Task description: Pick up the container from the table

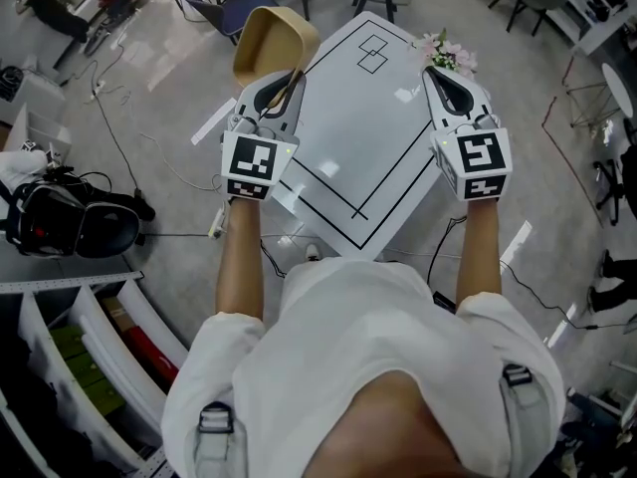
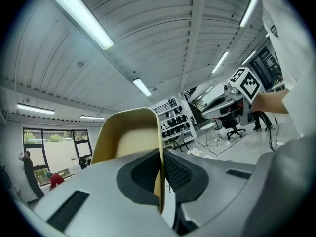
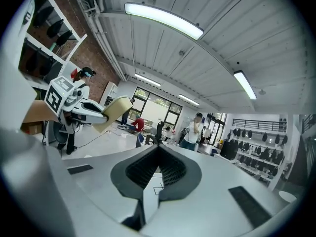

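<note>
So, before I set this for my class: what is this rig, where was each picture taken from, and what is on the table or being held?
There is no robot here. A person holds a hand tool with two jaws in each hand. One picture comes from a camera on the person's head, looking down. The other two come from cameras riding on each tool, looking along its jaws. The left gripper has its jaws closed on the wall of a tan container, held in the air beside the white table. The right gripper has its jaws together with nothing between them. Pink flowers show just past its tips.
</note>
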### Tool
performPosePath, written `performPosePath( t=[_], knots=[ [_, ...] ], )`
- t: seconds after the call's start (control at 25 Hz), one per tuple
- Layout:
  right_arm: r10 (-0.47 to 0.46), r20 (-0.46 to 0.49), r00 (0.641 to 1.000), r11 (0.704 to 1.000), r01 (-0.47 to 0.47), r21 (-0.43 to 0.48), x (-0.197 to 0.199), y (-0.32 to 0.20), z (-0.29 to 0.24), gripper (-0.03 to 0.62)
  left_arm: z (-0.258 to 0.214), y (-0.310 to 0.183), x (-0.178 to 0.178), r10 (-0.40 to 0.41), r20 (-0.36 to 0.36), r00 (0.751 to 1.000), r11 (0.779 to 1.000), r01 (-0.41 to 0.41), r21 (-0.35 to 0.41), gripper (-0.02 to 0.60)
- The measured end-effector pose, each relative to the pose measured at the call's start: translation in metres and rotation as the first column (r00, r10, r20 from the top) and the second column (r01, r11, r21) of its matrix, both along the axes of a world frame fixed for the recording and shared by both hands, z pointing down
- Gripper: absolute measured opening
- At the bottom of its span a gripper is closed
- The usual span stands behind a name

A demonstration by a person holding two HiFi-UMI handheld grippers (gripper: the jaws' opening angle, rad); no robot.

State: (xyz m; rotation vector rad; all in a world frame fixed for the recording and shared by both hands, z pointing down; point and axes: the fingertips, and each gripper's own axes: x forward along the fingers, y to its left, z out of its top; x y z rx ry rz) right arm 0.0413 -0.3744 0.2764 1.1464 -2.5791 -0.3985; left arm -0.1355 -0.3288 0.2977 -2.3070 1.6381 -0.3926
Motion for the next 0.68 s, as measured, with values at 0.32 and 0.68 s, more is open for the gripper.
performPosePath(
  t=[0.32,0.68],
  knots=[
    [-0.001,-0.002,1.0,1.0,0.001,-0.015,-0.0001,-0.0024,0.0086,0.014,0.0032,-0.0014,0.001,0.004,0.014,1.0,1.0,-0.004,-0.004,0.025],
    [0.0,-0.006,1.0,1.0,0.0,-0.012,-0.0018,-0.0028,0.0094,0.014,0.0057,-0.0001,0.001,0.009,0.009,1.0,1.0,-0.009,-0.009,0.025]
  ],
)
